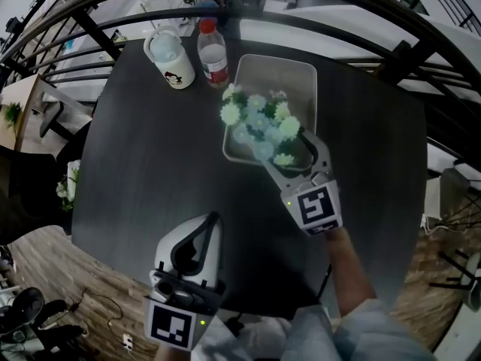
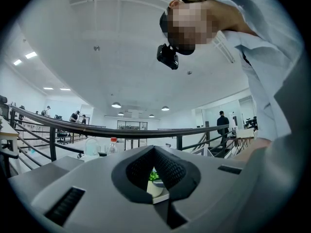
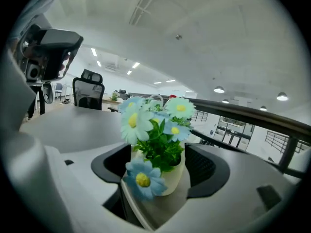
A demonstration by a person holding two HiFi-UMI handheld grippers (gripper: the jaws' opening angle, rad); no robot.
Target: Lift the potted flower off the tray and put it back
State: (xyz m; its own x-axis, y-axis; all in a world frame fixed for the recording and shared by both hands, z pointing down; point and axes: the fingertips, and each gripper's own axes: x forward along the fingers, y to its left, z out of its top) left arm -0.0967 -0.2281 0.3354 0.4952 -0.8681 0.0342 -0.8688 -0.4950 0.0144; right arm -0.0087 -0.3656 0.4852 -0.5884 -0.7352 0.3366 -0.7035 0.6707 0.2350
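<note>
Two grippers show in the head view over a round dark table (image 1: pixel 150 164). The white tray (image 1: pixel 301 70) lies toward the table's far edge, and the potted flower (image 1: pixel 259 122) stands in the tray's near left corner. The right gripper (image 1: pixel 289 153) reaches in from the near side with its fingers spread to either side of the plant. The left gripper (image 1: pixel 211 222) waits at the table's near edge with nothing in it. A cup (image 1: pixel 171 59) and a bottle (image 1: pixel 213 51) stand left of the tray by the far edge.

From the left gripper view, the left gripper (image 2: pixel 154 149) has its pads meeting at the tips. Through the slit under them a sliver of the potted flower (image 2: pixel 154 183) shows well ahead. Only this view shows the railing and the hall beyond the table.

Looking along the right gripper (image 3: pixel 160 166), the pads stand wide on both sides of the small cream pot (image 3: pixel 172 177). They seem to bracket it rather than squeeze it, and it rests on the tray (image 3: pixel 155 210). Blossoms hide the pot from the head view, so only here are its wall and the gaps beside it plain.

I judge the plant light and top-heavy. The pot looks stiff, smooth and perhaps slippery, the petals soft. The hold belongs on the pot's wall below the rim, never on the flowers.
</note>
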